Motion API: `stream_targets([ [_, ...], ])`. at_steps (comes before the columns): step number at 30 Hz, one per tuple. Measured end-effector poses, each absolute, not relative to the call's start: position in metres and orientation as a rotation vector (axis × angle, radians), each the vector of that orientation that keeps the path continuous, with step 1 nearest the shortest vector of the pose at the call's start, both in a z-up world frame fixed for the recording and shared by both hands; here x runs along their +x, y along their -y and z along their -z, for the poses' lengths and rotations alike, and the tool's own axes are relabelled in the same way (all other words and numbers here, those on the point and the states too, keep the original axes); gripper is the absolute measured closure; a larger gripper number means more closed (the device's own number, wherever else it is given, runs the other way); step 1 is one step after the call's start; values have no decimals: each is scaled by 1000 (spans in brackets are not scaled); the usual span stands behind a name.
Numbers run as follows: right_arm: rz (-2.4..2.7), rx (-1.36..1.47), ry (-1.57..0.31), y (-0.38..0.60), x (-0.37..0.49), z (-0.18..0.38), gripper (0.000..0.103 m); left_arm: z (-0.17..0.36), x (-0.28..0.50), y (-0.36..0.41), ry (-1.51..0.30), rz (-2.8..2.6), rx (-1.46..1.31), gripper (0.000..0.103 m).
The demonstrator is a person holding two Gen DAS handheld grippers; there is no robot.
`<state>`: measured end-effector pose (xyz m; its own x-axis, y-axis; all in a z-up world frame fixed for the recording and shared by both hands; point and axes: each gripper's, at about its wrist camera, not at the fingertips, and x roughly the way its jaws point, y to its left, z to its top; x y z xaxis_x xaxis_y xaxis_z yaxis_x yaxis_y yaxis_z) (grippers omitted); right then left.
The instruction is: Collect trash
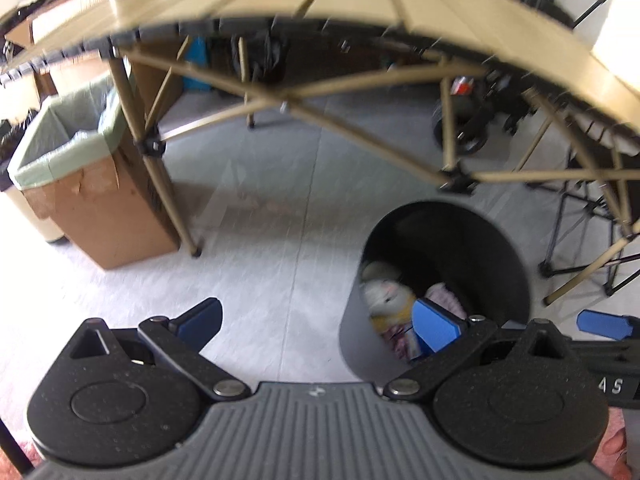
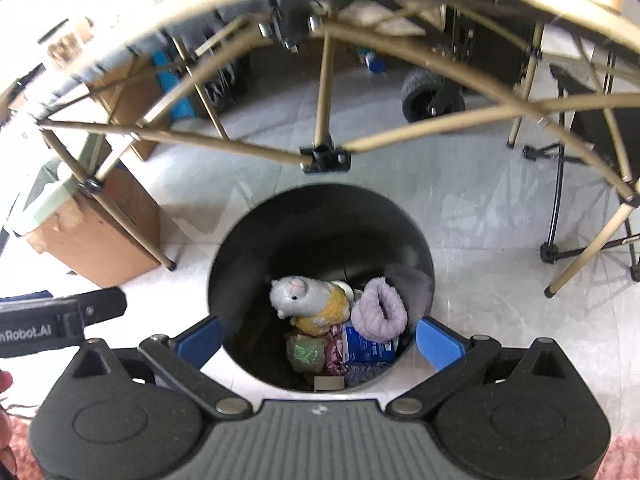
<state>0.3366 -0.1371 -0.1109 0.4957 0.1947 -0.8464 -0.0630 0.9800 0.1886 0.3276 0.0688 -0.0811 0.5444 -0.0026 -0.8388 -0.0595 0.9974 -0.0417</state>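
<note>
A round black trash bin (image 2: 320,216) stands on the pale floor just below my right gripper (image 2: 320,338), which is open and empty directly over its mouth. Inside lie a grey-and-yellow plush toy (image 2: 308,300), a lilac fuzzy item (image 2: 380,312), a blue-and-white packet (image 2: 368,346) and a greenish wrapper (image 2: 306,354). In the left wrist view the same bin (image 1: 460,240) sits to the right, with the plush toy (image 1: 388,296) showing inside. My left gripper (image 1: 320,322) is open, empty, and left of the bin over bare floor.
A tan folding table (image 1: 320,0) spans overhead, its crossed legs (image 2: 326,158) reaching down just behind the bin. A cardboard box lined with a green bag (image 1: 80,184) stands at the left. A wheeled cart (image 2: 432,92) and black stands (image 2: 560,200) crowd the right.
</note>
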Motion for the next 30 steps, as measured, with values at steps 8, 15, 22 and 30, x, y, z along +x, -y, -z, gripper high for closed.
stream_targets([
  [8,-185,147,-857,163,265,54,0,36,265,-55,-807,24,-36,0],
  [15,-210,155,-693,194,196,19,0,13,202,-49,-649,83,13,0],
  [22,-234,125,-636,210,139,5,0,5,155,-42,-557,118,22,0],
  [30,-231,95,-586,213,92,6,0,1,114,-40,-475,107,20,0],
])
